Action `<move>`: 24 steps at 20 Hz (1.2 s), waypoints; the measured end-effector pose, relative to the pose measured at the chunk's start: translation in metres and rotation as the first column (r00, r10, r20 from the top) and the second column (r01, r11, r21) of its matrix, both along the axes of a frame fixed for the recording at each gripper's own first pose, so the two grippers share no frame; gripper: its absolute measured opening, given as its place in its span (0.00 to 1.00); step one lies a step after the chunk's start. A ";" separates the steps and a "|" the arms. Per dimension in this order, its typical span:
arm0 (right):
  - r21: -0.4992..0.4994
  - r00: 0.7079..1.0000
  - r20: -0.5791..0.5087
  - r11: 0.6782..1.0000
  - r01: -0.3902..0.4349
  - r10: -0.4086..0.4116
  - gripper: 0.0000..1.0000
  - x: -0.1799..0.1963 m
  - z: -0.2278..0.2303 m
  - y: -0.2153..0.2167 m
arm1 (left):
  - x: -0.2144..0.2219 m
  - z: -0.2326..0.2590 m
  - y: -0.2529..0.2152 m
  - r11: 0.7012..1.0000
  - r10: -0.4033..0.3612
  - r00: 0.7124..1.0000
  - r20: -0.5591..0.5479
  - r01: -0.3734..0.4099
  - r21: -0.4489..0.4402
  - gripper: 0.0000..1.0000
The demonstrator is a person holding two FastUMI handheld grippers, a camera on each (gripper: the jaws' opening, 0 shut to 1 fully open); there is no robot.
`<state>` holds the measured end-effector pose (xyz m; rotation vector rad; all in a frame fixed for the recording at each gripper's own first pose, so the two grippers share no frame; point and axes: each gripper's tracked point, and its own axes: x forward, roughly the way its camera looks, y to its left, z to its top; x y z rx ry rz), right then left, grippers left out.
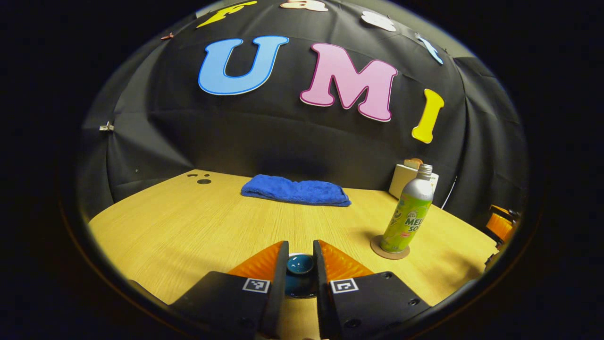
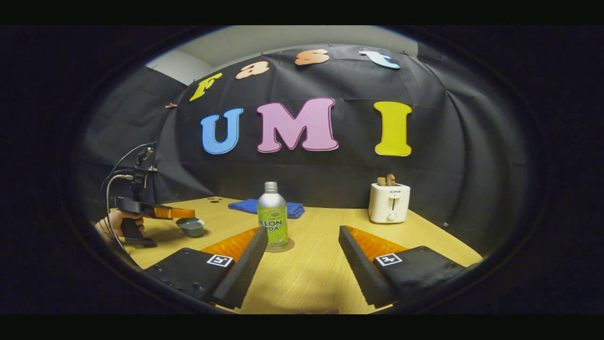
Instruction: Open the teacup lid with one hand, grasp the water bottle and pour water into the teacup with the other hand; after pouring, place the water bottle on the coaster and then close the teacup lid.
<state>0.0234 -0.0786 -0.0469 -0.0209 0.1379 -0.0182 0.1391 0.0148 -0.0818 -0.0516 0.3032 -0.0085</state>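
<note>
In the left gripper view, the left hand-held gripper has its fingers close around the teacup lid; whether they press on it cannot be told (the cup below is hidden). Ahead to its right, the bottle hides most of the toaster, and the coaster shows as a rim.

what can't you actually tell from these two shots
- Water level in the teacup: small and far off in the right gripper view, the left gripper over its rim.
- The teacup lid: left gripper view, both fingers crowd it, contact unclear.
- Whether the water bottle is capped: too small.
- The coaster: mostly under the bottle.
</note>
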 end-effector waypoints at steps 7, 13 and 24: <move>0.025 1.000 0.015 1.000 -0.003 0.003 0.93 0.000 -0.001 -0.003 | 0.007 -0.011 -0.006 0.999 0.007 1.000 -0.016 -0.007 0.033 0.29; 0.035 1.000 0.021 0.999 -0.008 0.007 0.93 0.002 -0.001 0.000 | 0.007 -0.008 -0.010 0.998 -0.002 1.000 0.004 0.002 0.056 0.31; 0.044 0.996 0.067 0.997 -0.064 0.061 0.93 -0.008 0.021 0.033 | -0.073 0.051 -0.030 0.995 -0.037 0.981 0.188 0.018 0.100 0.94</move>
